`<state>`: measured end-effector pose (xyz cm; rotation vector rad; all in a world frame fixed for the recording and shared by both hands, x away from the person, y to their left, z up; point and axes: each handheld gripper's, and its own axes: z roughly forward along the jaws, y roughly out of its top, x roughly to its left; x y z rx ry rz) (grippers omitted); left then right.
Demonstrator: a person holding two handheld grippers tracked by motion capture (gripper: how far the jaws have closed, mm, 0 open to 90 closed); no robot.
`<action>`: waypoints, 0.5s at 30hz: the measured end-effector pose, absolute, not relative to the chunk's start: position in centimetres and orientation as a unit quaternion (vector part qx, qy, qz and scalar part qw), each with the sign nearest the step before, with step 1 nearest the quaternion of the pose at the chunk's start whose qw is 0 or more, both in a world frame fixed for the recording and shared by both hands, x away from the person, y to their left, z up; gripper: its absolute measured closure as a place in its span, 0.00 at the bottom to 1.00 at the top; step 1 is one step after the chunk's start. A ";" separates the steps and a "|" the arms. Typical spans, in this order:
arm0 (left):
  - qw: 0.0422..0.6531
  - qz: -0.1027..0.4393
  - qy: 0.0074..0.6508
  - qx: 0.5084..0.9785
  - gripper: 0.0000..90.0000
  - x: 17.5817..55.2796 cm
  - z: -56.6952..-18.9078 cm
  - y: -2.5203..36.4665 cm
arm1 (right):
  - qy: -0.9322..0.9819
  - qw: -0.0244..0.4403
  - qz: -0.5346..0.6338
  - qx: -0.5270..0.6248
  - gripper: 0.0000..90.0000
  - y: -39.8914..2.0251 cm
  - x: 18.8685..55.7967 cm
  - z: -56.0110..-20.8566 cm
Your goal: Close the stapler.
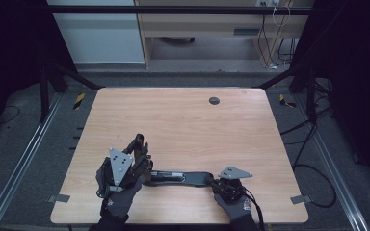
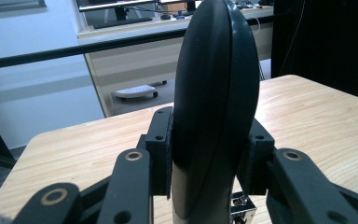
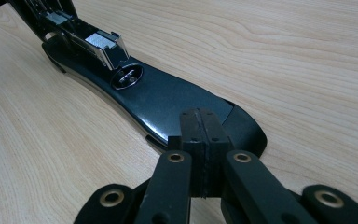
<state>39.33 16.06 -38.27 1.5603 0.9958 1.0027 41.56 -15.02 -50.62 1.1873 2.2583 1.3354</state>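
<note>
A black stapler lies opened on the wooden table [image 1: 183, 125], its long base [image 1: 188, 178] flat near the front edge. In the left gripper view the stapler's rounded top cover [image 2: 214, 70] stands upright, and my left gripper [image 2: 209, 149] is shut on it with a pad pressed on each side. From above, the left gripper [image 1: 138, 147] sits at the stapler's left end. My right gripper [image 1: 212, 181] is at the base's right end. Its jaws are shut together with nothing between them, and the tips [image 3: 200, 126] rest on the base's rear [image 3: 168, 98]. The metal staple channel [image 3: 100, 44] lies beyond.
A dark round grommet [image 1: 214, 100] is set in the table near its far edge. A wooden desk [image 1: 197, 24] stands behind the table, with cables [image 1: 279, 29] hanging at its right. Metal rails [image 1: 24, 154] run along both sides of the table.
</note>
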 end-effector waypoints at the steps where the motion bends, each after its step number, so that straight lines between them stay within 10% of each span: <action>1: 0.495 0.415 0.411 0.644 0.69 39.3 -38.3 16.0 | 0.777 0.130 0.460 0.409 1.00 -15.0 41.6 -50.6; 15: 0.480 0.437 0.394 0.650 0.69 39.2 -38.5 14.5 | 0.777 0.131 0.459 0.410 1.00 -15.0 41.6 -50.6</action>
